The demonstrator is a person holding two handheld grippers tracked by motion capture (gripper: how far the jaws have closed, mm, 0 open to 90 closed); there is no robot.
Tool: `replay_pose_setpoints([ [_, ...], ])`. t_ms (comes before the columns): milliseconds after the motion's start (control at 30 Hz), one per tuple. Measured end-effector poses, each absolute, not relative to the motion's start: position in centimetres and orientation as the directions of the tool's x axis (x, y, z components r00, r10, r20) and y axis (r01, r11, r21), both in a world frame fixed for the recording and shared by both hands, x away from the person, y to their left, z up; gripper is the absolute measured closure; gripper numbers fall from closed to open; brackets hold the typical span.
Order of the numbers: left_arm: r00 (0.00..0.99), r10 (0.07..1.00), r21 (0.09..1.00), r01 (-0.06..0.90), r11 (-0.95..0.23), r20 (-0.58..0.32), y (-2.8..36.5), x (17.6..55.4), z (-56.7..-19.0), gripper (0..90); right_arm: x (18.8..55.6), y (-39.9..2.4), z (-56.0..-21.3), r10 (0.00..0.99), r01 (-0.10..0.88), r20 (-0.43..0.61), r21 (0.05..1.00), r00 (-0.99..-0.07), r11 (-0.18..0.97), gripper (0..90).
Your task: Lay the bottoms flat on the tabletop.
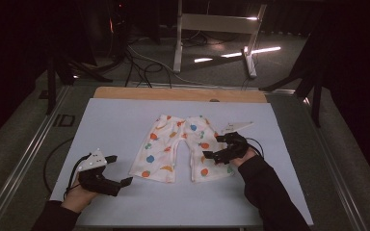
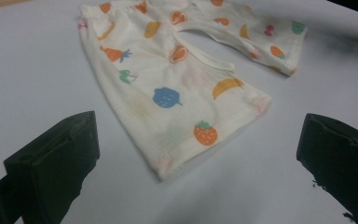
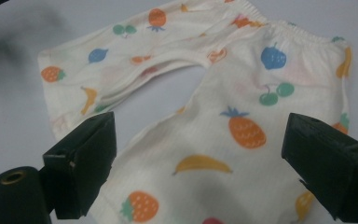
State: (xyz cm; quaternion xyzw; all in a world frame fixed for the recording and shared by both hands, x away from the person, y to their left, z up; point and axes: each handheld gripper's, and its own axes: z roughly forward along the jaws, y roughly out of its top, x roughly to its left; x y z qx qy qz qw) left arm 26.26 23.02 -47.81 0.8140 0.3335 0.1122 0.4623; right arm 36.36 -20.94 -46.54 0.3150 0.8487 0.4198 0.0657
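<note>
On pale grey table sheet (image 1: 125, 120): small cream cotton trousers with coloured fruit print (image 1: 176, 144), flat, waistband at far side, legs toward person. Left gripper (image 1: 124, 169) rests left of trousers, just beside near-left leg hem, not touching; jaws wide apart, empty. Right gripper (image 1: 212, 147) over right leg, jaws spread, nothing clamped; contact with fabric cannot be told. Cloth lies loose beneath.

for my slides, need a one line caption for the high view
Fruit-print toddler pants lie flat on a white table; open right gripper at one leg, open left gripper beside them.
</note>
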Motion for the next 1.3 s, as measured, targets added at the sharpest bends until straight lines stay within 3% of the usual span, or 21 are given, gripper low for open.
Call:
replay_pose_setpoints([
  [733, 0.733, 0.665, 0.794, 0.486, -0.365, -0.143, 23.5, 24.8, -48.9, 0.1, 28.1, -25.3, -48.4, 0.592, 0.411, 0.061, 0.775, -0.804, 0.479, 10.3],
  [1300, 0.738, 0.664, 0.798, 0.472, -0.376, -0.123, 23.2, 24.8, -49.2, 0.1, 25.4, -28.8, -50.1, 0.668, 0.479, 0.064, 0.748, -0.741, 0.459, 10.3],
])
